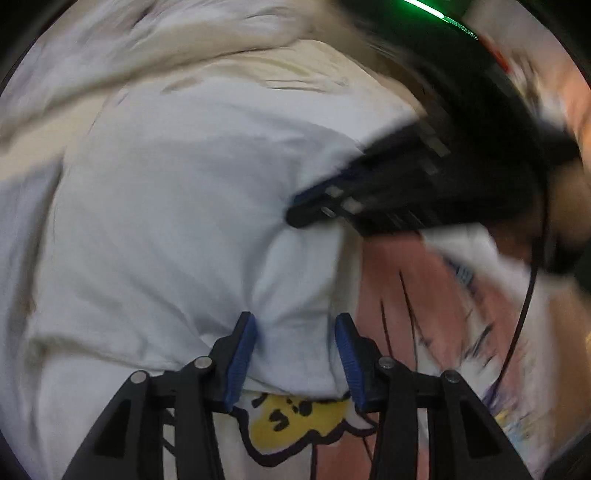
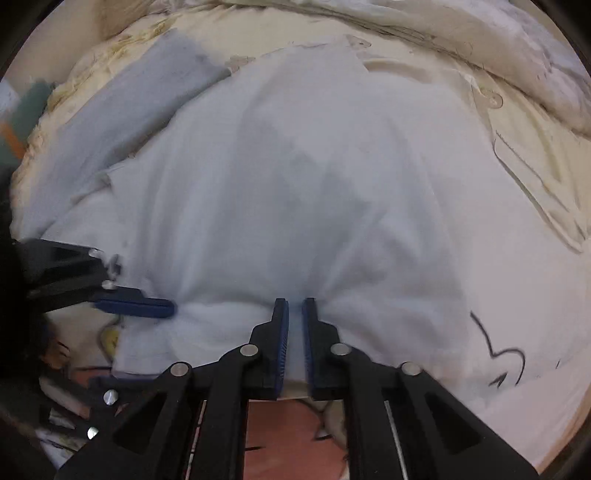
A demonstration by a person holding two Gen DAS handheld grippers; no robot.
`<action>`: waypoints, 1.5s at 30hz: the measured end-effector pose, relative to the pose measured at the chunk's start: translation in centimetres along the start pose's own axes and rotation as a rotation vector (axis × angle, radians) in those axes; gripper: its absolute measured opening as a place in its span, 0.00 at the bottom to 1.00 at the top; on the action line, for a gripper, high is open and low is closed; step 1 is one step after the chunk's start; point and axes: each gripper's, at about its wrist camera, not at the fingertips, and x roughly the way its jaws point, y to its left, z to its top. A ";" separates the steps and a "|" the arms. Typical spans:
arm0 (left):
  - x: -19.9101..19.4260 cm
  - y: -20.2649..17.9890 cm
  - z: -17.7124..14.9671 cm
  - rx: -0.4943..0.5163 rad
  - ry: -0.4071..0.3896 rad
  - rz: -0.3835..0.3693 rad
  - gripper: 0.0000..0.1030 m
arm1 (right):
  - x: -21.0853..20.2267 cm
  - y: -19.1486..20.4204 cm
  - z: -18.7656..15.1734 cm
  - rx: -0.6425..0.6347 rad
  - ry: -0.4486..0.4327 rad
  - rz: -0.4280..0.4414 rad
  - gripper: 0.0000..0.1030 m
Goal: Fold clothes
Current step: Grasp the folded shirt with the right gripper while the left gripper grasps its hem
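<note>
Both hand-held grippers (image 2: 295,325) pinch the white shirt's (image 2: 295,184) near edge.

Soft, even indoor light with no glare and only faint shadows in the folds of the white garment (image 2: 295,192), strong fisheye bending and black vignette at every rim, heavy motion smear across the left wrist view, milder blur on the right, one green streak (image 1: 424,7) at top edge.

A: What does the shirt (image 2: 314,192) look like?
B: White, inside out, spread rumpled over a cream bed, creases gathering at its near hem.
A: Any print?
B: Yellow and pink, under the folded-over edge.
</note>
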 end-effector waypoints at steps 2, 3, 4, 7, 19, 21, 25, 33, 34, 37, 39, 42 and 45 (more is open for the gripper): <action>-0.4 0.1 0.2 -0.014 0.047 -0.070 0.43 | -0.7 -1.5 0.2 0.034 -0.011 -0.097 0.01; -0.7 0.4 0.2 -0.030 0.051 -0.108 0.43 | -1.2 -2.2 0.3 0.059 -0.014 -0.121 0.02; -1.2 0.6 0.1 -0.022 0.046 -0.121 0.43 | -1.8 -2.9 0.3 0.083 -0.018 -0.142 0.03; -3.2 1.4 0.2 -0.003 -0.009 -0.111 0.45 | -3.8 -2.6 2.6 0.081 -0.086 -0.055 0.07; -4.1 15.1 -1.1 -0.462 -0.100 -0.074 0.29 | 0.3 -0.7 14.5 0.017 -0.168 0.110 0.07; -4.7 15.5 -1.5 -0.466 -0.075 -0.025 0.24 | 2.5 -1.5 15.9 0.010 -0.147 0.063 0.03; -4.8 16.0 -1.7 -0.463 -0.036 0.002 0.17 | 4.0 -3.5 18.3 0.016 -0.169 -0.089 0.00; -7.7 16.3 -1.6 -0.476 -0.100 -0.048 0.14 | -0.4 -2.9 17.8 0.017 -0.234 0.041 0.06; -7.8 16.5 -1.7 -0.484 -0.100 -0.050 0.14 | -0.7 -1.7 16.9 -0.009 -0.223 0.079 0.07; -7.0 16.9 -1.9 -0.486 -0.053 -0.051 0.14 | -1.2 1.8 13.9 -0.078 -0.194 0.182 0.07; -6.5 16.9 -1.8 -0.477 -0.031 -0.017 0.14 | -1.1 3.8 11.6 -0.095 -0.176 0.242 0.07; -6.2 18.3 -2.6 -0.539 -0.011 -0.024 0.04 | -0.1 6.7 8.0 -0.105 -0.119 0.283 0.07; -6.6 18.8 -3.5 -0.613 -0.031 0.003 0.04 | 1.4 7.6 4.4 -0.108 -0.046 0.221 0.07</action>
